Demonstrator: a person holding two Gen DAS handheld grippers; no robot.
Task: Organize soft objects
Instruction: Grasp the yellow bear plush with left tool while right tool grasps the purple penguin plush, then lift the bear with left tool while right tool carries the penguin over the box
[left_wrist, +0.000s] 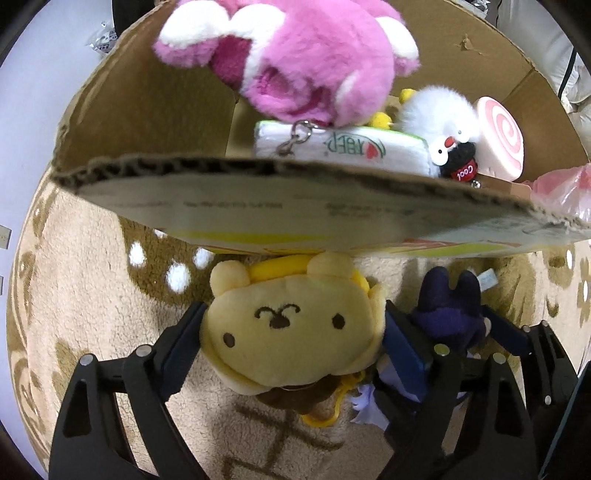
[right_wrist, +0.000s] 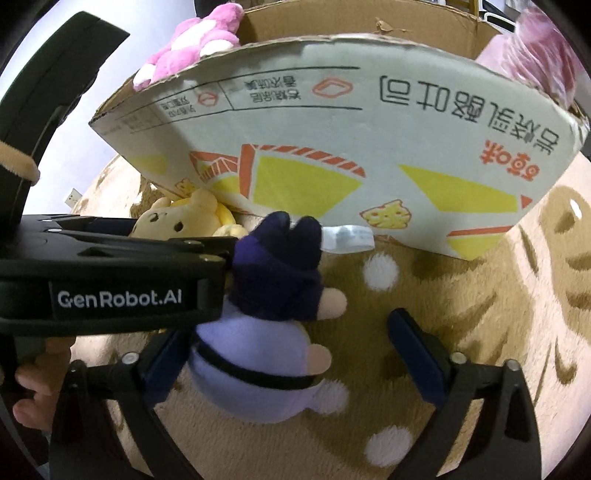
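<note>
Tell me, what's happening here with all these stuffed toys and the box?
A person with a gripper in each hand is sorting soft toys into a cardboard box on a rug. The left gripper has its jaws closed on a yellow bear just outside the box. The right gripper hangs open around a purple doll lying on the rug. A pink plush and others are already inside.

Left black two-finger gripper (left_wrist: 293, 332): jaws closed on a plush. Right black two-finger gripper (right_wrist: 288, 354): jaws spread wide, gripping nothing.
</note>
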